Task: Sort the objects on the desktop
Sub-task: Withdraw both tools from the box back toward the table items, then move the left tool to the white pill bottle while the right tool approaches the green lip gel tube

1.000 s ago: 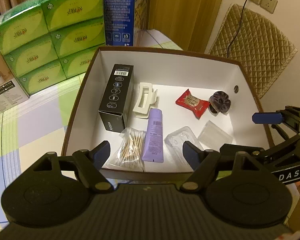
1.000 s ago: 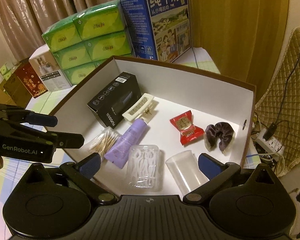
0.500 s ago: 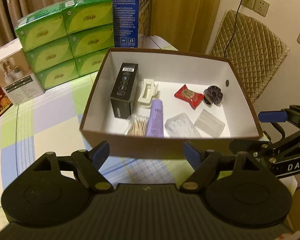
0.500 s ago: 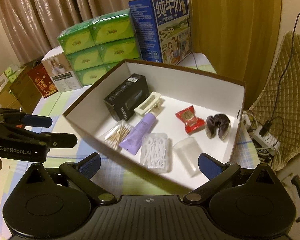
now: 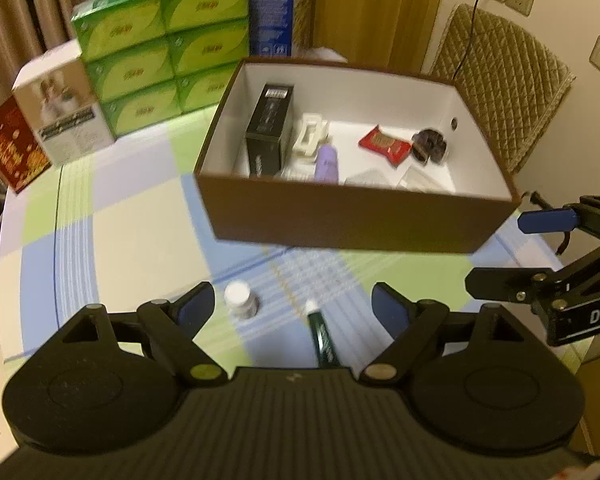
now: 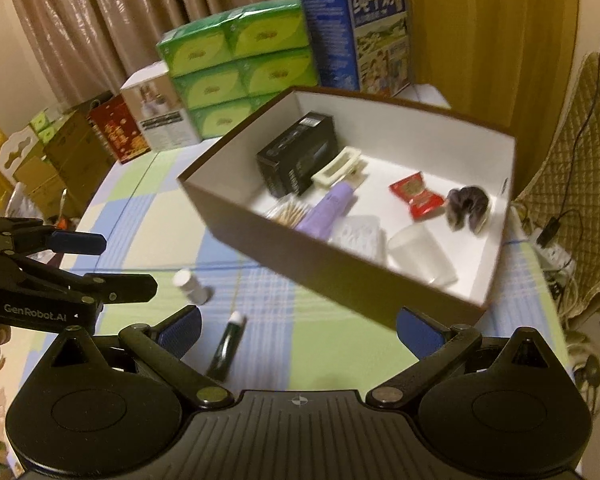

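Two loose items lie on the checked tablecloth (image 5: 132, 240) in front of me, apart from each other: a small white-capped bottle (image 5: 241, 300) and a dark green tube (image 5: 322, 338) with a white tip, both short of the brown box (image 5: 356, 220). My left gripper (image 5: 292, 308) is spread wide and empty, with the tube lying between its blue pads; my right gripper (image 6: 298, 330) is equally wide and holds nothing. Inside the box I see a black carton (image 6: 298, 156), a cream hair clip (image 6: 338, 168), a purple tube (image 6: 327, 210), a red sachet (image 6: 416, 196) and a dark scrunchie (image 6: 468, 206). Only the right wrist view shows the cotton swabs (image 6: 290, 212) and the clear cup (image 6: 422, 254) plainly; from the left the near wall hides or blurs them. Green tissue packs (image 5: 164, 60) stand behind.
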`<control>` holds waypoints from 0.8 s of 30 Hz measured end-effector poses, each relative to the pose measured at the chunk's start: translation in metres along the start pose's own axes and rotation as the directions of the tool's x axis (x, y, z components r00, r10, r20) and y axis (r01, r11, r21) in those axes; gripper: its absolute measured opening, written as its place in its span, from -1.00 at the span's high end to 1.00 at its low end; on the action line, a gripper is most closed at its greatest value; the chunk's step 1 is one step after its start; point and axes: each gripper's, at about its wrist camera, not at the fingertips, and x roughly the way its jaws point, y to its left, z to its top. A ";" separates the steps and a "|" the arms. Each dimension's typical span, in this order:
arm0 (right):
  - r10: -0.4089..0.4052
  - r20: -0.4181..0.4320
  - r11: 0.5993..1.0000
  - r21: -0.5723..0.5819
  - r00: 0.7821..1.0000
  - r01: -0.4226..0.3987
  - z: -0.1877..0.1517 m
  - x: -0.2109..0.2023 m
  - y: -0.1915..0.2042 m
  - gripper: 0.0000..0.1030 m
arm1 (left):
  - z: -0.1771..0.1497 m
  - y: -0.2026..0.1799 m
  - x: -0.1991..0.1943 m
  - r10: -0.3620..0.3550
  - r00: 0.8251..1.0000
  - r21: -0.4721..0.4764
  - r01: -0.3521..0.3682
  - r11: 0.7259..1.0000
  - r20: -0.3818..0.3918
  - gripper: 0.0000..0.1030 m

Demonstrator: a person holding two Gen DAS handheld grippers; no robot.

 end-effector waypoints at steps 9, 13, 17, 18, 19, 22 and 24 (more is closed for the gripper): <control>0.034 -0.079 0.999 -0.025 0.996 -0.036 -0.026 0.012 0.028 -0.96 | -0.036 0.012 -0.003 0.014 0.999 -0.022 -0.015 1.000 -0.051 -0.61; 0.036 -0.097 0.999 -0.032 0.995 -0.039 -0.032 0.017 0.038 -0.96 | -0.046 0.017 -0.003 0.018 0.998 -0.027 -0.020 0.999 -0.066 -0.61; 0.032 -0.120 0.999 -0.029 0.992 -0.035 -0.040 0.025 0.047 -0.96 | -0.055 0.023 -0.001 0.024 0.996 -0.030 -0.026 0.999 -0.085 -0.61; 0.028 -0.126 0.999 -0.027 0.992 -0.032 -0.042 0.028 0.049 -0.96 | -0.057 0.025 0.000 0.025 0.996 -0.031 -0.028 0.999 -0.089 -0.61; 0.024 -0.134 0.999 -0.025 0.991 -0.028 -0.045 0.031 0.050 -0.96 | -0.059 0.026 0.001 0.027 0.995 -0.031 -0.030 0.999 -0.093 -0.61; 0.015 -0.151 1.000 -0.019 0.988 -0.018 -0.052 0.039 0.054 -0.96 | -0.064 0.030 0.006 0.034 0.994 -0.031 -0.038 0.999 -0.107 -0.61; 0.010 -0.161 1.000 -0.013 0.987 -0.012 -0.057 0.045 0.056 -0.96 | -0.068 0.032 0.009 0.036 0.992 -0.031 -0.040 0.999 -0.117 -0.61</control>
